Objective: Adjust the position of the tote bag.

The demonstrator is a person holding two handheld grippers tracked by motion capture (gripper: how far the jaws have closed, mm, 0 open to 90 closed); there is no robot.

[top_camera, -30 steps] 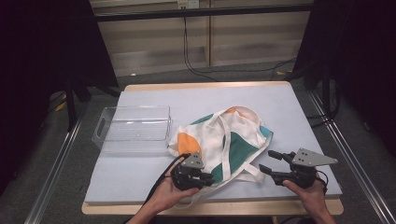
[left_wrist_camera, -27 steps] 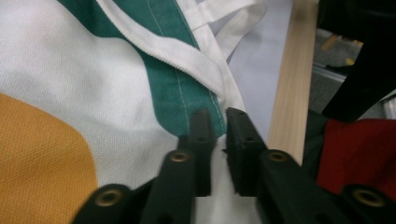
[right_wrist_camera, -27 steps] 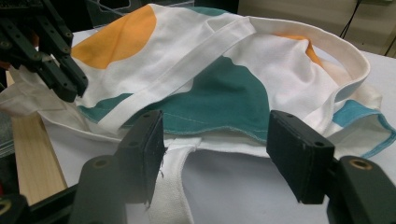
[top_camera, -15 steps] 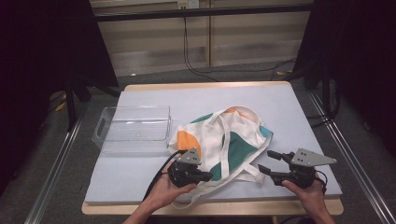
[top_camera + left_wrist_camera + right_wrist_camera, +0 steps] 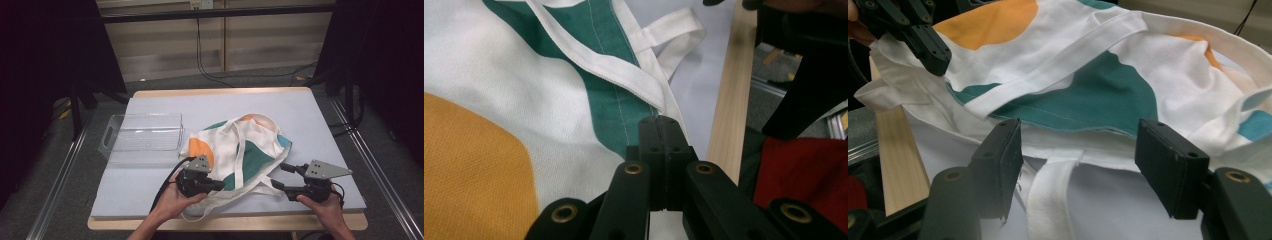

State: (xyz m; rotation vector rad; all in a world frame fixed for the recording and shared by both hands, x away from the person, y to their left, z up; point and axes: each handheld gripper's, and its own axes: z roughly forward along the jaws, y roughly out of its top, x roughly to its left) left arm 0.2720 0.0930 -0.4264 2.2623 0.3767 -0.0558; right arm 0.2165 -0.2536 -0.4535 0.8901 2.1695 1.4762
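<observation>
A white tote bag (image 5: 240,145) with orange and teal patches lies crumpled on the near middle of the table. My left gripper (image 5: 218,186) is at its near left edge. In the left gripper view my left gripper (image 5: 659,122) has its jaws pressed together on the bag's (image 5: 499,90) teal fabric beside the white hem. My right gripper (image 5: 281,176) is at the bag's near right edge and open. In the right gripper view my right gripper (image 5: 1078,170) has its jaws standing either side of a white strap (image 5: 1053,200), not touching it. The left gripper (image 5: 930,50) shows there at the top left, on the bag (image 5: 1108,90).
An empty clear plastic bin (image 5: 142,137) stands to the left of the bag. The light blue table top (image 5: 310,115) has a wooden front edge (image 5: 729,100) close to both hands. A loop of strap (image 5: 220,205) hangs toward that edge.
The left gripper's jaws have come together on the bag's near edge. Both hands and the bag have hardly moved.
</observation>
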